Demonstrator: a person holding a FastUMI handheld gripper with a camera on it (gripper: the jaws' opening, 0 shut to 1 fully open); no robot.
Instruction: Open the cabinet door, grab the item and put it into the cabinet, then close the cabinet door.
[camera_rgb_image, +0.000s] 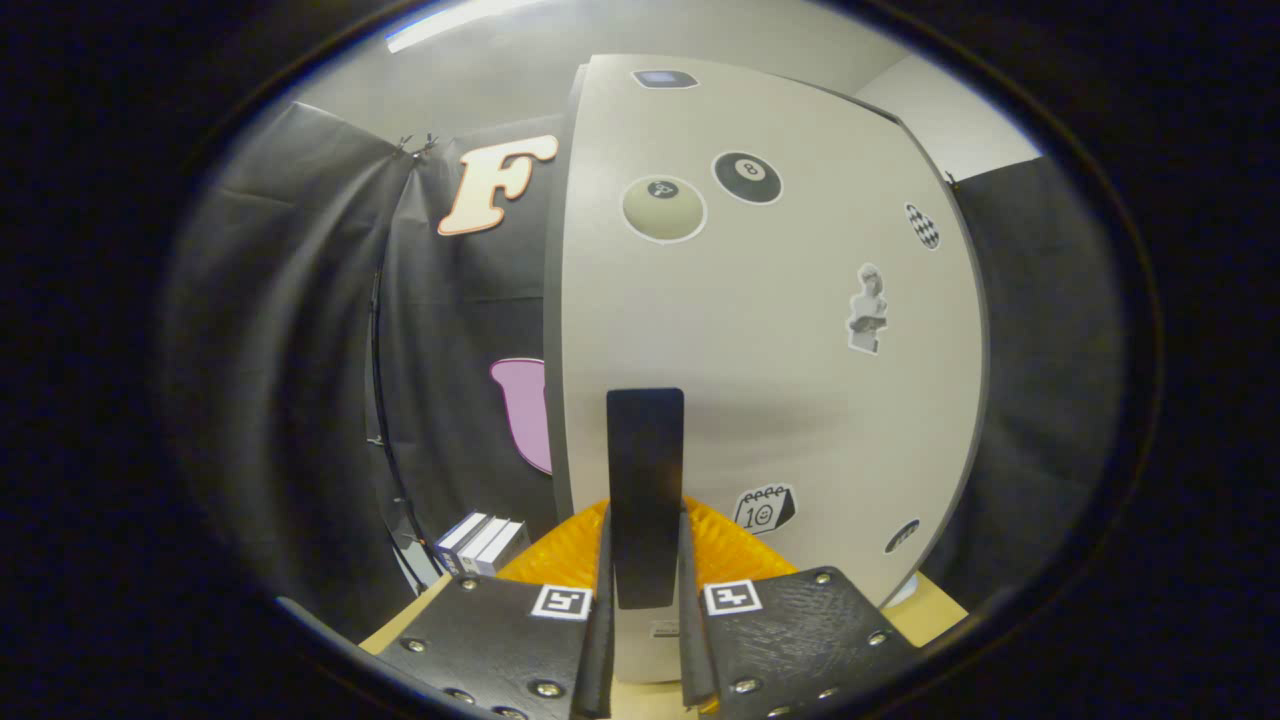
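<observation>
Black and flat, the door handle (645, 490) stands upright between my 2 fingers, and my gripper (645, 610) pinches it, both fingers pressing its sides near its lower end. I judge I am on the door step of the task; from this 1 view I cannot tell whether it is the opening pull or the closing push. Just beyond the fingers a ribbed orange thing (740, 545) lies low against the foot of the cabinet door (780, 350); I cannot say what it is, or whether it is the item. The pale door carries several stickers, and its left edge (556, 330) stands free. Left of that edge, some small boxes (482, 543) stand on the tabletop (925, 615). Next I would swing along the hinge arc, minding those boxes.
</observation>
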